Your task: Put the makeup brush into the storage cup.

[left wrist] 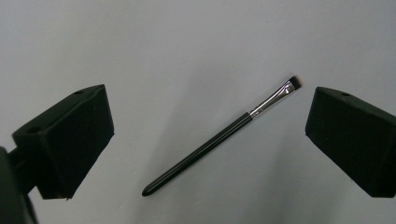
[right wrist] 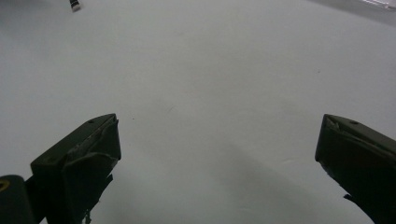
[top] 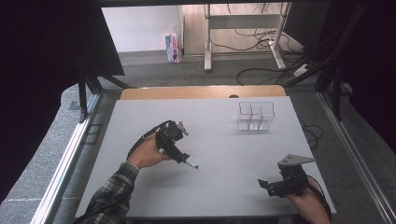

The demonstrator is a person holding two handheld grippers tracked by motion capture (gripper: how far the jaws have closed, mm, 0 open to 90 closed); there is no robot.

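While the person leans over the grey table [top: 210,186], the left gripper [left wrist: 210,135] hangs just above a thin black makeup brush [left wrist: 219,137] with its jaws spread wide and nothing between the pads. In the left gripper view the brush lies flat on the table in the gap between the two jaws, slanted, its silver collar and short bristle tip close to the jaw on the right of that view, its blunt handle end nearer the jaw on the left; neither jaw touches it. From the high view, the bristle end of the brush [top: 190,165] pokes out just past the left gripper [top: 180,157].

The right gripper [right wrist: 217,163] is well apart from the brush, low over bare table near the person's edge, jaws wide open and holding nothing. In the high view it [top: 273,186] points toward the left gripper. Farther off, beyond both grippers, a clear plastic organizer [top: 255,116] with compartments stands upright.
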